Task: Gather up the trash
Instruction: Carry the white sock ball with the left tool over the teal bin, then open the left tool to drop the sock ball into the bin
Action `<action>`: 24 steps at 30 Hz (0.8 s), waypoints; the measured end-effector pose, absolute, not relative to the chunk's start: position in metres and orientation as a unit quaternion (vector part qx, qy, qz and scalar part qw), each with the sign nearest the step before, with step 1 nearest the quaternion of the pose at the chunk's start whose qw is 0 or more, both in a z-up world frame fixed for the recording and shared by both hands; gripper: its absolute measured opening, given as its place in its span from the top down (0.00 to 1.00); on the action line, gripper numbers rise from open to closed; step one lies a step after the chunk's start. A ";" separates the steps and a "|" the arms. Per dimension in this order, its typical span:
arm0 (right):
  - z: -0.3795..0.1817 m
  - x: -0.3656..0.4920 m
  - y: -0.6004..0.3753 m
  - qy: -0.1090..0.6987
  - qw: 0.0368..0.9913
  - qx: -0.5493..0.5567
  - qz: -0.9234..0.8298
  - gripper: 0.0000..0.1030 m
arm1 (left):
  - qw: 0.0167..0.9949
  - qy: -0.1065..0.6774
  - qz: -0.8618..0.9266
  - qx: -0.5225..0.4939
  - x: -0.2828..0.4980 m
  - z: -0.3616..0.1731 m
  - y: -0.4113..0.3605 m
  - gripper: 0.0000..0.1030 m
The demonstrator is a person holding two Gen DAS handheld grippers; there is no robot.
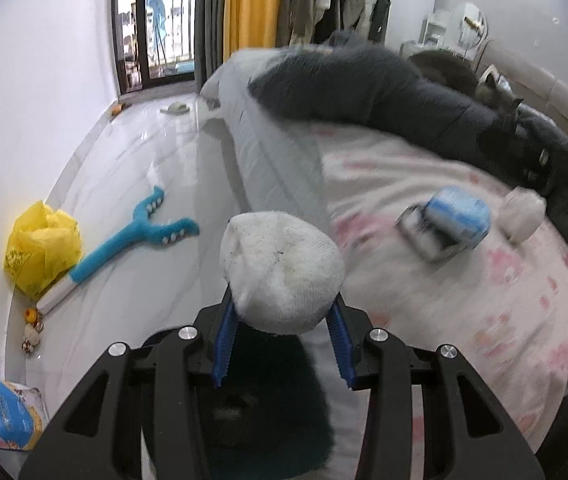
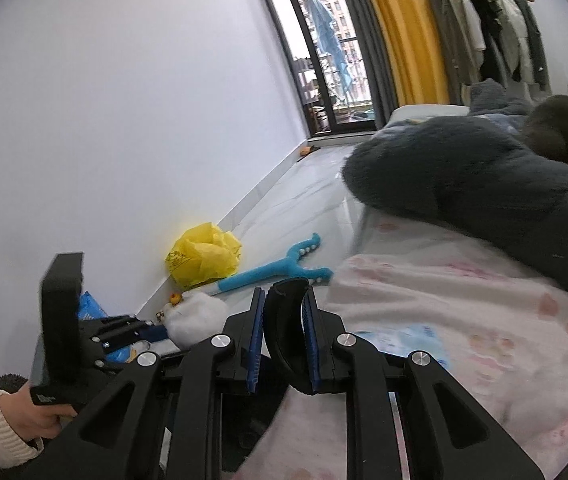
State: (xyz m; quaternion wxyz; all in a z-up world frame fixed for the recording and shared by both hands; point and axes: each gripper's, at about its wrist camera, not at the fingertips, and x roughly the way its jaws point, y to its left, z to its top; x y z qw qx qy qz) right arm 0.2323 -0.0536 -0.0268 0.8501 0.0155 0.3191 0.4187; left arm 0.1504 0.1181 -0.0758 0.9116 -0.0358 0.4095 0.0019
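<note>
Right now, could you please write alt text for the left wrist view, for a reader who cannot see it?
The left hand-held gripper grips a dirty white sock above the edge of a bed. On the floor to the left lie a yellow plastic bag and a blue toy.

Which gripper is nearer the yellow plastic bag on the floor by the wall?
Left. The left gripper, clamping a white wad, sits just short of the yellow bag; the right gripper, holding a black strip, is further toward the bed.
</note>
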 end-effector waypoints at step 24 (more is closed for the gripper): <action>-0.083 0.213 0.057 0.397 0.800 -0.027 0.449 0.82 | 0.833 0.544 -0.009 -0.102 0.122 -0.168 0.181 0.49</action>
